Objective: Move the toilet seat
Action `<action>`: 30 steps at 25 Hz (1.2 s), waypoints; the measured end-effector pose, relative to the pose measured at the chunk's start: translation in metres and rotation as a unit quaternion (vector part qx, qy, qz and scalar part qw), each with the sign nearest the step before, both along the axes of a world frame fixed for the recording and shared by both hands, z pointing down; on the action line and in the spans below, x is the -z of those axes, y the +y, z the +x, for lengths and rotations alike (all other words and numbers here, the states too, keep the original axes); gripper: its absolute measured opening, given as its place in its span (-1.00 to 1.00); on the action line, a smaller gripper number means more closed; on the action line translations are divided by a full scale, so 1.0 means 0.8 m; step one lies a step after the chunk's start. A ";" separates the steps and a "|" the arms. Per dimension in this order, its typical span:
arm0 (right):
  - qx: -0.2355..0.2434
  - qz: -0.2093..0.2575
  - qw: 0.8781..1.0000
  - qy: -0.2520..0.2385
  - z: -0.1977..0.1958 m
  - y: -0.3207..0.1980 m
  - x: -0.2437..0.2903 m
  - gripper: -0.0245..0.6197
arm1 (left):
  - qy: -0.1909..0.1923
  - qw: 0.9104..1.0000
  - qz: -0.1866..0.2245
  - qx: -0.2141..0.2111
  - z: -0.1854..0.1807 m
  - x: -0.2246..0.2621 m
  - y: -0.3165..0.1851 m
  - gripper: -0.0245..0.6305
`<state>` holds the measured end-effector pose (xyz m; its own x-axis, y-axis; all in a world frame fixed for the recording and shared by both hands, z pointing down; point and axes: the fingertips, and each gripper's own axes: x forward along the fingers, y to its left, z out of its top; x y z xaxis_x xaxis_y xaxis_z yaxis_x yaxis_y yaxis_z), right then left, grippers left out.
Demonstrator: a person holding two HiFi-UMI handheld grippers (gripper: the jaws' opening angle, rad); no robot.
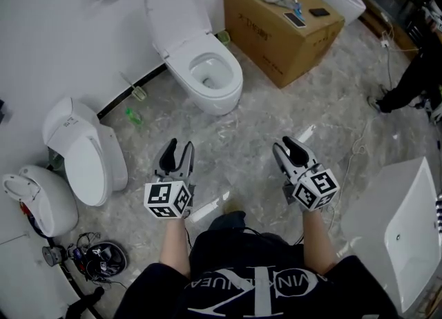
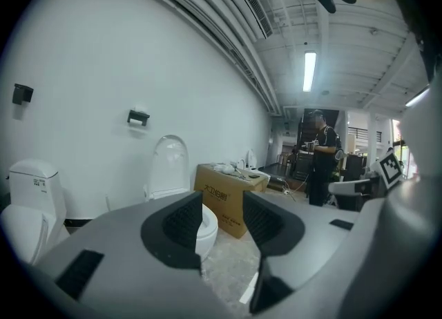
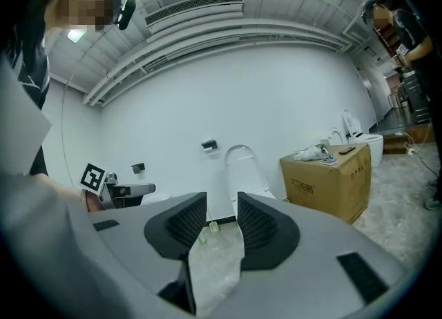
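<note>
Left gripper [image 1: 179, 149]: ribbed black jaws wide apart, empty. Well ahead, a glossy white oval ceramic toilet [image 1: 219, 84] stands against the smooth white wall [image 1: 41, 27], its rounded toilet seat [image 1: 175, 11] raised upright. Right gripper [image 1: 286, 145]: likewise spread, empty. Brown cardboard box [image 1: 276, 41] at right. Polished grey marbled floor [image 1: 255, 138] beneath both.

We count four toilets [image 1: 207, 69] in clear view, one cardboard box [image 1: 280, 24], two black wall holders [image 2: 139, 117], one left gripper [image 1: 179, 149], one right gripper [image 1: 286, 144], and one bystander [image 1: 414, 76].
</note>
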<state>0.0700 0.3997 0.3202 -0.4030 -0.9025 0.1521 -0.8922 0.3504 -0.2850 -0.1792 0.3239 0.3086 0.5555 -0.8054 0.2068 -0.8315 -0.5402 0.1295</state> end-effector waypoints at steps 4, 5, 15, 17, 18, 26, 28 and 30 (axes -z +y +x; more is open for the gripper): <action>0.003 -0.004 1.000 0.002 -0.007 -0.034 -0.006 -0.46 | 0.001 1.000 -0.003 0.002 -0.005 -0.005 -0.032 -0.39; 0.004 -0.006 1.000 0.001 -0.008 -0.039 -0.009 -0.46 | 0.001 1.000 -0.006 0.004 -0.006 -0.009 -0.036 -0.39; 0.029 -0.023 0.999 -0.004 0.001 -0.102 -0.034 -0.46 | -0.006 1.000 -0.022 0.012 0.008 -0.031 -0.086 -0.38; 0.044 -0.024 0.999 -0.005 0.000 -0.127 -0.039 -0.46 | -0.008 1.000 -0.022 0.019 0.013 -0.034 -0.105 -0.38; 0.053 -0.025 0.998 -0.004 -0.001 -0.142 -0.042 -0.46 | -0.010 0.999 -0.023 0.022 0.016 -0.036 -0.115 -0.38; 0.115 -0.052 0.992 0.011 0.009 -0.257 -0.066 -0.46 | -0.028 0.998 -0.046 0.032 0.046 -0.059 -0.196 -0.38; 0.125 -0.063 0.990 0.014 0.013 -0.280 -0.077 -0.46 | -0.024 0.997 -0.057 0.042 0.052 -0.071 -0.214 -0.38; 0.137 -0.075 0.988 0.018 0.015 -0.298 -0.088 -0.46 | -0.021 0.996 -0.070 0.050 0.057 -0.083 -0.229 -0.38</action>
<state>0.0820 0.1609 0.3909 -0.6208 -0.7267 0.2942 -0.7802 0.5360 -0.3225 -0.1334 0.1411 0.3751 0.4623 -0.8181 0.3421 -0.8866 -0.4335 0.1615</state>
